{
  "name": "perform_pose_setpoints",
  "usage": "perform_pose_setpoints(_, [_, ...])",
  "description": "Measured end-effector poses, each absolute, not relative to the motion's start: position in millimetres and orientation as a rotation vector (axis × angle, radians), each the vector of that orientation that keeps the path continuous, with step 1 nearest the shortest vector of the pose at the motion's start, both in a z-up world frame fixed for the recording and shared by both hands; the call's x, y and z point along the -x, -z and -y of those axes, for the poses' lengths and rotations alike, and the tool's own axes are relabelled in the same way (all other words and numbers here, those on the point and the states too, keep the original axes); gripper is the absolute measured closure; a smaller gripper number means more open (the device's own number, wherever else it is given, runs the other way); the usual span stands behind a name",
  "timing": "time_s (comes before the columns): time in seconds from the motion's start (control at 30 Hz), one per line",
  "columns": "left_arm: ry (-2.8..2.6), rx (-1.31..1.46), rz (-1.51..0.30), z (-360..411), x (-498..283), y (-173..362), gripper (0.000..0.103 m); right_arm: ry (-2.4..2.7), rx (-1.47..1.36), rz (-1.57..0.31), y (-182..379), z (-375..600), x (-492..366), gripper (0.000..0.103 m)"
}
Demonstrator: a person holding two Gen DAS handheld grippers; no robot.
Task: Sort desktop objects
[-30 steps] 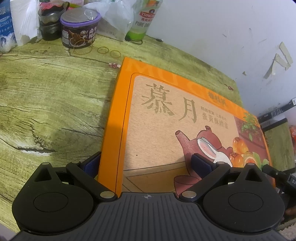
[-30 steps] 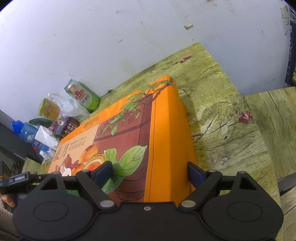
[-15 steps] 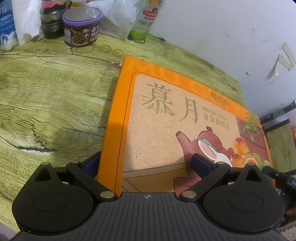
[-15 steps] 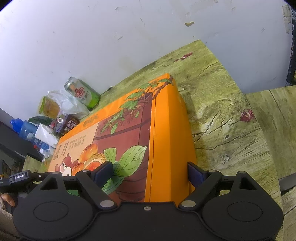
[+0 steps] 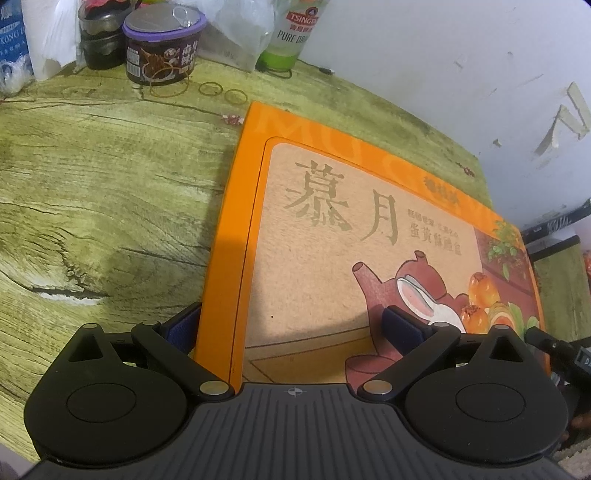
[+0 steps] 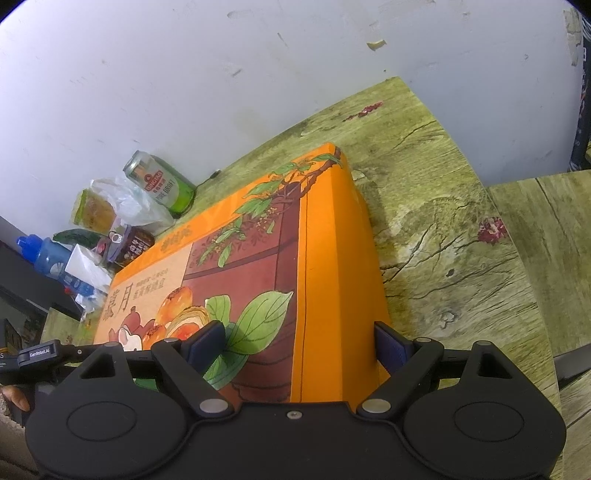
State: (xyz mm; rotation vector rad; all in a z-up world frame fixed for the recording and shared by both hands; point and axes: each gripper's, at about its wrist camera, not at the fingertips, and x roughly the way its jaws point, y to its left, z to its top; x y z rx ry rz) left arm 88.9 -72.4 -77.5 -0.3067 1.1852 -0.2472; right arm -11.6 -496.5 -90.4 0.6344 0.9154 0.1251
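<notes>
A large flat orange gift box (image 5: 332, 240) with a teapot and fruit picture lies on the green wood-grain table (image 5: 92, 184). My left gripper (image 5: 291, 319) stands open astride the box's near left corner. One finger (image 5: 184, 325) is outside the left wall and the other hangs over the lid. My right gripper (image 6: 297, 338) is open astride the same box (image 6: 295, 258) at its right edge, with one finger over the lid and one finger (image 6: 388, 343) beside the right wall. Neither pair of pads pinches the box.
Against the white wall stand a green beer can (image 5: 291, 33), a purple-lidded jar (image 5: 162, 48), a clear plastic bag (image 5: 236, 33) and a blue bottle (image 6: 48, 258). Rubber bands (image 5: 210, 88) lie near the box's far corner. A second table top (image 6: 546, 221) adjoins on the right.
Both views have crept very slightly. The box keeps its place beside the rubber bands, and both grippers hold the same width.
</notes>
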Motion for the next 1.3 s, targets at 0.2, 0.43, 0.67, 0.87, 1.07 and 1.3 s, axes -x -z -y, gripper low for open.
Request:
perform_pose_setpoints(0.2, [0.25, 0.309, -1.192, 71, -90, 79, 0.002, -0.122, -0.625, -0.919, 89, 495, 12, 0.018])
perform_pose_setpoints(0.43, [0.255, 0.308, -1.202, 71, -92, 82, 0.002, -0.116, -0.62, -0.922, 89, 495, 12, 0.017])
perform_pose_setpoints(0.67, [0.26, 0.303, -1.202, 71, -92, 85, 0.002, -0.102, -0.665, -0.94, 94, 502, 13, 0.017])
perform_pose_setpoints(0.87, [0.258, 0.311, -1.19, 68, -91, 86, 0.002, -0.104, -0.71, -0.948, 98, 506, 13, 0.017])
perform_pose_setpoints(1.07, [0.252, 0.335, -1.17, 65, -88, 88, 0.002, -0.105, -0.737, -0.961, 100, 510, 11, 0.017])
perform_pose_setpoints(1.3, [0.24, 0.378, -1.142, 61, -84, 87, 0.002, -0.106, -0.746, -0.974, 100, 513, 7, 0.016])
